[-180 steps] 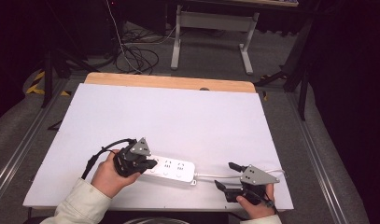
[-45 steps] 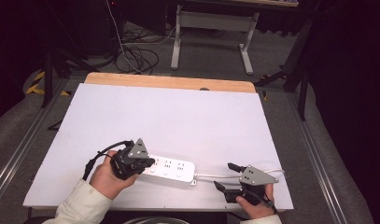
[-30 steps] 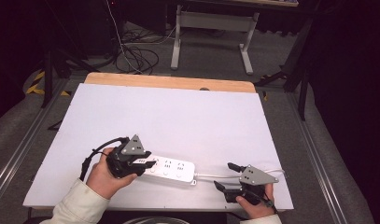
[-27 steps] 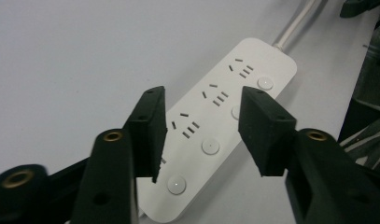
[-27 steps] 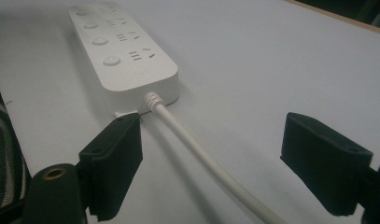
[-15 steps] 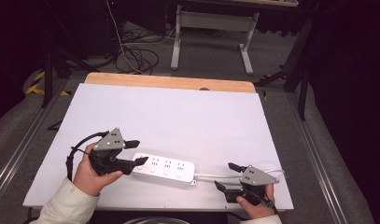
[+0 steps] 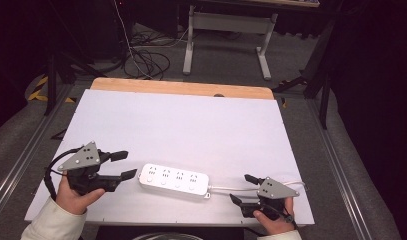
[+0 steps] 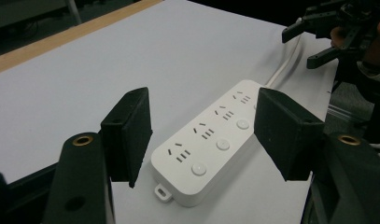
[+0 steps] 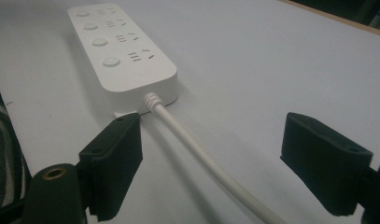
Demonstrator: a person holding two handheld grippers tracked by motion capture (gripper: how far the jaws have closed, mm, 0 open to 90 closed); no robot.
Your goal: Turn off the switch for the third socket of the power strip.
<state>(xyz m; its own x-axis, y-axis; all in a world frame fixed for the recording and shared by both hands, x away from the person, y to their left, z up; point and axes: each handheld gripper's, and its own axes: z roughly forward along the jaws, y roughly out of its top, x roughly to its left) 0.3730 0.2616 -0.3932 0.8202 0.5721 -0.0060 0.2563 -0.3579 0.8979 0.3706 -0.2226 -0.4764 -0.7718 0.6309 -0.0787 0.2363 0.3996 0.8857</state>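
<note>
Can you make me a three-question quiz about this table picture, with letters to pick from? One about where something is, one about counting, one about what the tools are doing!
1. Where does the power strip lie?
A. On the floor
B. On the white table, between the two tools
C. On the wooden strip at the far edge

2. How many round buttons does the power strip have?
A. Two
B. Four
C. Six

3. What is the left tool doing?
A. Its jaws stand open, just clear of the strip's end
B. It squeezes the strip
C. It grips the white cable

Answers:
1 B: the high view shows it flat on the table, with the left tool at one end and the right tool at the cable end.
2 B: the left gripper view shows four buttons in a row.
3 A: its jaws have just been opening, with nothing between them.
</note>
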